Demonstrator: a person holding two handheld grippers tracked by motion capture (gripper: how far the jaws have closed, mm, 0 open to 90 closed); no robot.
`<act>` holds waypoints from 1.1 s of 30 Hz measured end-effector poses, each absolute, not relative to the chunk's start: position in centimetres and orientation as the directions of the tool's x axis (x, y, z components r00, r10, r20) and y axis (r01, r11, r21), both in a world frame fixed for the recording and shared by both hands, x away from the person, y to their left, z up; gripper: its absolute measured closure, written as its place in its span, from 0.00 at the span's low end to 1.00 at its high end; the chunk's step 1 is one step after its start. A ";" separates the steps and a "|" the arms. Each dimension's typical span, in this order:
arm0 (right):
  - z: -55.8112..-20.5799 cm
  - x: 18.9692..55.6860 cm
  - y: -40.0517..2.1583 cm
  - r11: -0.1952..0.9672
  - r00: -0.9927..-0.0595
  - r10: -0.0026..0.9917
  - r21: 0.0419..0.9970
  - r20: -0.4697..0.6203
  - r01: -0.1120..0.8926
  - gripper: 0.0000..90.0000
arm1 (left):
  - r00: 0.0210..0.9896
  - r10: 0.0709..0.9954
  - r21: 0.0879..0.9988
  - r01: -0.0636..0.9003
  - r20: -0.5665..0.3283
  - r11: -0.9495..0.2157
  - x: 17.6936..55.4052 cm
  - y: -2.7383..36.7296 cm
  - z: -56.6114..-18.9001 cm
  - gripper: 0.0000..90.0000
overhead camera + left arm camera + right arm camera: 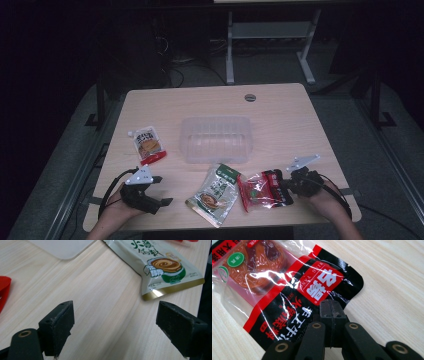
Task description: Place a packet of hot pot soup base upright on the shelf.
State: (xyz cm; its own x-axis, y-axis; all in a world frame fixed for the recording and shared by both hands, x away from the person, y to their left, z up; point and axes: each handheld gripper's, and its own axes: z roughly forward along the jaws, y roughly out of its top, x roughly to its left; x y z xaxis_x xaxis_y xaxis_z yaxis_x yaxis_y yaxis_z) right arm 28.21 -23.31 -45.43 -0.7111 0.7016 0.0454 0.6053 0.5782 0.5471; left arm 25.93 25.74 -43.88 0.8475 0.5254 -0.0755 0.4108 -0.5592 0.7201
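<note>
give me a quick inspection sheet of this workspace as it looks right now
surface: light wooden table, round grommet at its far edge
job's things: red and black plastic snack packet lying flat; clear plastic tray mid-table
clutter: green and white foil pouch near the front edge; white and red spouted pouch on the left
grippers: right gripper shut on the packet's edge; left gripper open over bare wood
cables: black cable loops at each gripper
surroundings: dark floor, white table frame behind

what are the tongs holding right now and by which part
The right tongs pinch the red and black snack packet by its black end edge. The left tongs are open, holding nothing.
</note>
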 end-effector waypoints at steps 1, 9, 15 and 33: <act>-45.3 28.3 -23.3 0.573 -0.708 0.705 0.555 0.043 0.603 1.00 | 0.851 0.519 0.729 0.403 -0.077 -0.553 25.8 25.4 -43.6 0.19; -44.5 28.6 -24.3 0.494 -0.674 0.732 0.604 0.099 0.625 0.95 | 0.898 0.431 0.788 0.329 -0.091 -0.520 25.4 22.1 -42.1 0.52; -44.2 28.6 -24.4 0.466 -0.664 0.739 0.623 0.116 0.628 0.80 | 0.929 0.362 0.784 0.281 -0.078 -0.554 25.9 18.6 -41.4 0.82; -44.1 28.0 -25.0 0.432 -0.641 0.756 0.635 0.133 0.641 0.50 | 0.971 0.226 0.761 0.201 -0.073 -0.617 28.7 9.4 -42.0 1.00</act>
